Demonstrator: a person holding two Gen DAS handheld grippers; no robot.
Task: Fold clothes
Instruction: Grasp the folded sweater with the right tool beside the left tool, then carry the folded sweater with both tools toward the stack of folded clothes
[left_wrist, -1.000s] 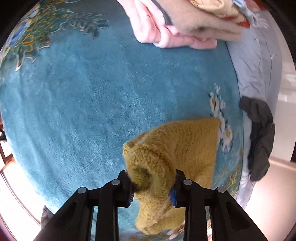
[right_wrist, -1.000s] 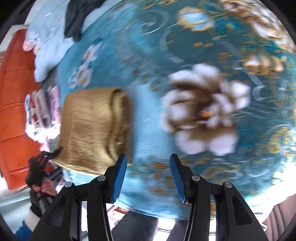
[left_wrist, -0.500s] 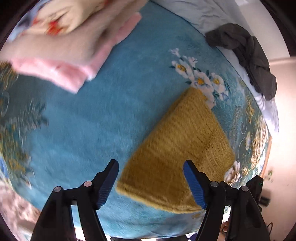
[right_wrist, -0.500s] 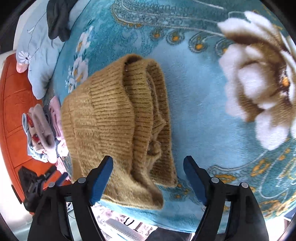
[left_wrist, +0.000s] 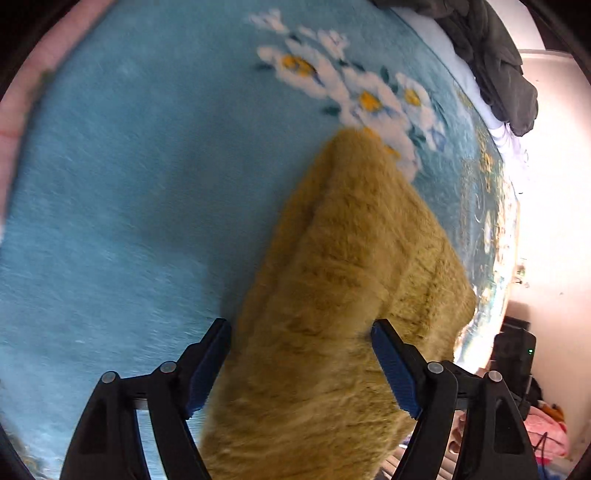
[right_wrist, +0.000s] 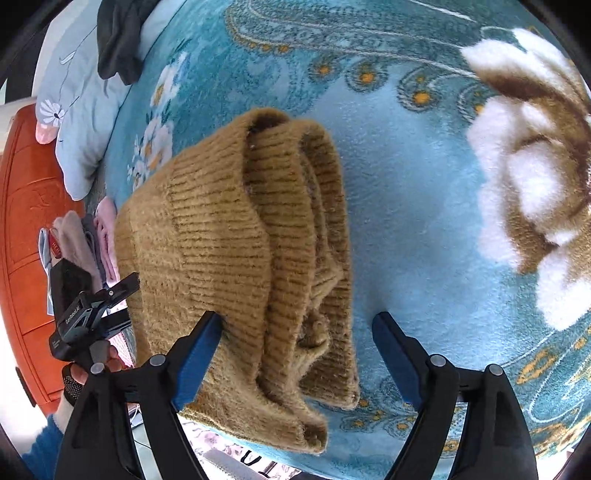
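In the left wrist view, the left tongs (left_wrist: 301, 363) stood released, their blue-padded jaws spread wide to either side of the folded mustard-yellow knitted sweater (left_wrist: 343, 295), which lay between and ahead of them on the teal plush floral blanket (left_wrist: 129, 203); a dark grey crumpled garment (left_wrist: 495, 66) lay well beyond, up to the right. In the right wrist view, the right tongs (right_wrist: 297, 356) were likewise released, straddling the near end of the same sweater (right_wrist: 236, 258), with a stack of folded pink and beige clothes (right_wrist: 79, 236) to their far left.
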